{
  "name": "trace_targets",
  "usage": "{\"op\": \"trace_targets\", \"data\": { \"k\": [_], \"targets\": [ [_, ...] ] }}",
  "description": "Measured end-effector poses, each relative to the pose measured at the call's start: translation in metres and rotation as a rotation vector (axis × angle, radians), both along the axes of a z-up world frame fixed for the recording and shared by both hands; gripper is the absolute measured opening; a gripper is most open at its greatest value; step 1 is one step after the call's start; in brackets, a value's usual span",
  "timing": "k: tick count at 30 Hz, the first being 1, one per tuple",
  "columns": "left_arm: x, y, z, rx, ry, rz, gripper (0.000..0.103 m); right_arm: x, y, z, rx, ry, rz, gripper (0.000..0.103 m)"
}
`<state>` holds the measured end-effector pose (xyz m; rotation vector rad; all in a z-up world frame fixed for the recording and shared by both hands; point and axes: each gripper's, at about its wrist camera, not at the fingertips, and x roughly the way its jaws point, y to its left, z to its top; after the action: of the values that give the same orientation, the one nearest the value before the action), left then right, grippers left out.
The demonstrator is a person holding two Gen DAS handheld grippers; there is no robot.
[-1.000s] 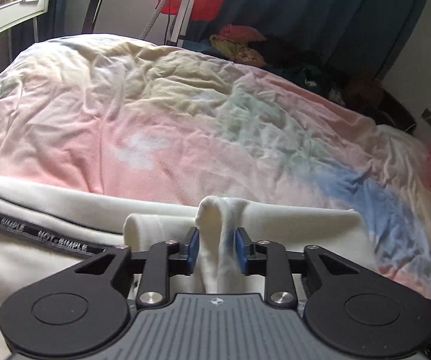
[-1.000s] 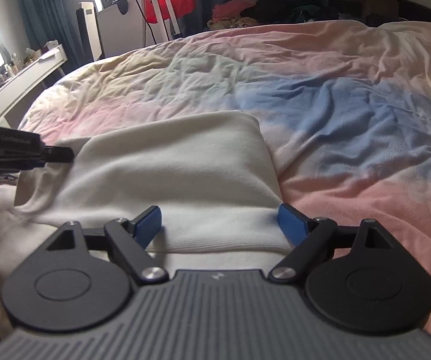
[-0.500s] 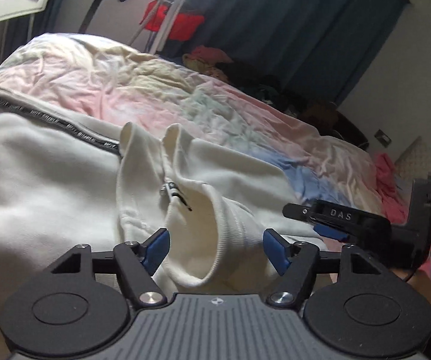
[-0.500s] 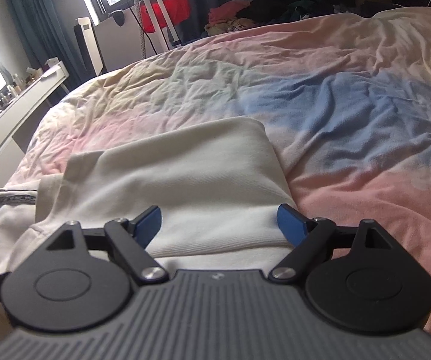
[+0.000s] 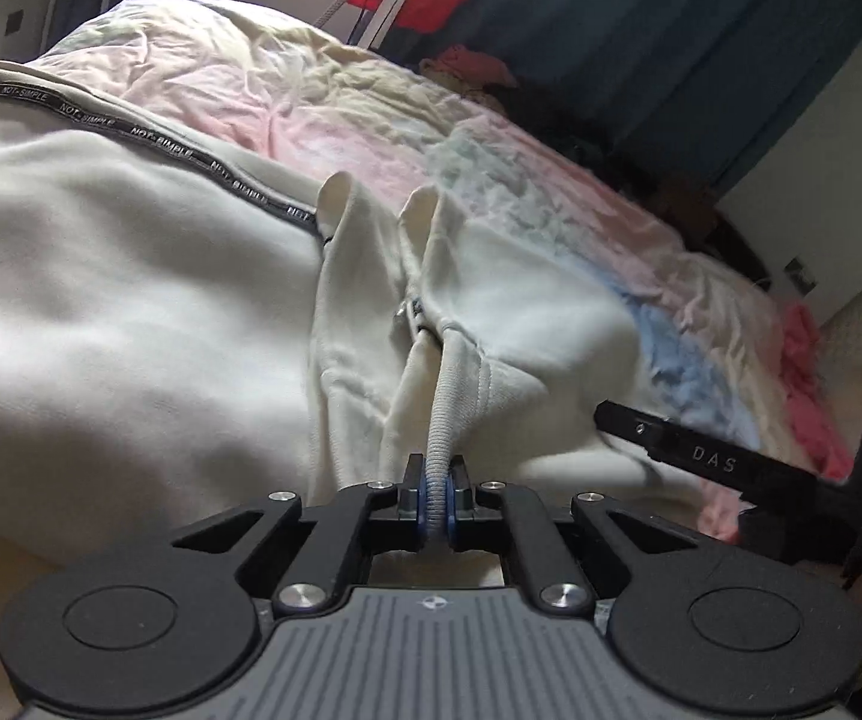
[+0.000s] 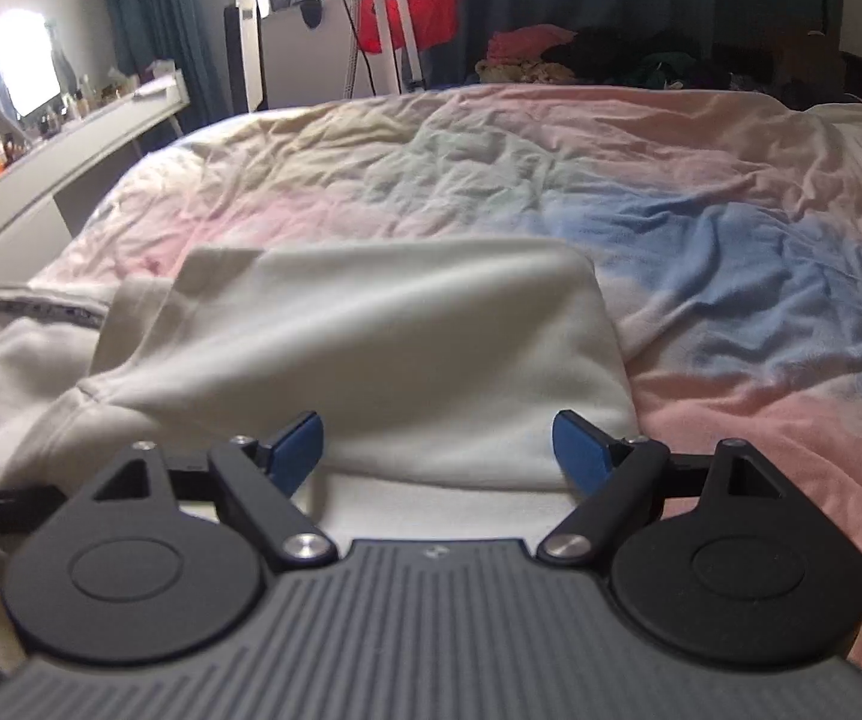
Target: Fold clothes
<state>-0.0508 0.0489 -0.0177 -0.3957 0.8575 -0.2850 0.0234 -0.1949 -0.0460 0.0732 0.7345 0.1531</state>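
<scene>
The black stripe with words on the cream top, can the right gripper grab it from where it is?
Probably yes. The open right gripper hovers over the folded cream fleece top, and the black lettered stripe lies uncovered further left. Nothing blocks the way, though it would need to move over first.

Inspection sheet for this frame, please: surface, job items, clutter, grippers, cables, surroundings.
Surface: bed with a wrinkled pastel duvet, pink, blue and yellowish patches.
Job's things: cream garment lying on the duvet, one part folded flat; black printed tape along a seam; ribbed edge raised.
Clutter: pile of clothes beyond the far side of the bed; pink fabric at the bed's edge.
Grippers: left gripper shut on the ribbed edge; right gripper open over the folded part.
Cables: one hanging by the tripod.
Surroundings: dark curtains, dresser with small items, lit mirror.
</scene>
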Motion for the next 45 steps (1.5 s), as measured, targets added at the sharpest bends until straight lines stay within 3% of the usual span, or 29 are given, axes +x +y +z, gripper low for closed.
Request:
{"op": "trace_targets", "data": {
  "k": [3,6,7,11,13,17,21,26,32,35,38,40,42,45],
  "targets": [
    [0.002,-0.01,-0.005,0.09,0.022,-0.011,0.007,0.0,0.015,-0.012,-0.113,0.015,0.033,0.085],
    [-0.002,-0.007,-0.003,0.077,0.008,-0.01,0.015,0.001,0.019,-0.012,-0.136,0.008,0.038,0.085],
    [-0.004,-0.005,-0.002,0.054,0.011,-0.007,0.02,0.001,0.017,-0.011,-0.129,0.01,0.036,0.085],
    [-0.017,0.013,0.008,-0.093,0.03,0.005,0.072,-0.002,0.014,-0.008,-0.111,0.013,0.028,0.085],
    [-0.026,0.026,0.017,-0.126,0.031,0.041,0.081,-0.003,0.015,-0.007,-0.114,0.012,0.026,0.085],
    [-0.039,0.065,0.03,-0.086,0.092,0.209,0.088,-0.002,0.014,-0.006,-0.106,0.012,0.023,0.085],
    [-0.049,0.114,0.034,-0.105,0.171,0.398,0.088,0.0,0.014,-0.005,-0.088,0.018,0.026,0.085],
    [-0.039,0.174,0.038,-0.193,0.205,0.599,0.088,0.0,0.018,-0.007,-0.105,0.018,0.036,0.085],
    [-0.023,0.242,0.015,-0.292,0.232,0.823,0.088,0.001,0.02,-0.006,-0.102,0.016,0.042,0.085],
    [-0.019,0.264,0.004,-0.319,0.199,0.91,0.072,0.0,0.024,-0.002,-0.091,0.009,0.06,0.085],
    [-0.015,0.285,-0.006,-0.339,0.163,0.993,0.067,-0.002,0.028,0.002,-0.08,0.001,0.078,0.085],
    [-0.009,0.287,-0.001,-0.263,0.118,1.015,0.06,-0.003,0.031,0.005,-0.073,-0.003,0.09,0.085],
    [0.003,0.282,0.005,-0.171,0.077,1.025,0.041,-0.004,0.034,0.008,-0.066,-0.008,0.102,0.085],
    [0.015,0.271,0.016,-0.061,0.019,0.992,0.027,-0.01,0.048,0.011,-0.115,-0.049,0.156,0.085]
  ]
}}
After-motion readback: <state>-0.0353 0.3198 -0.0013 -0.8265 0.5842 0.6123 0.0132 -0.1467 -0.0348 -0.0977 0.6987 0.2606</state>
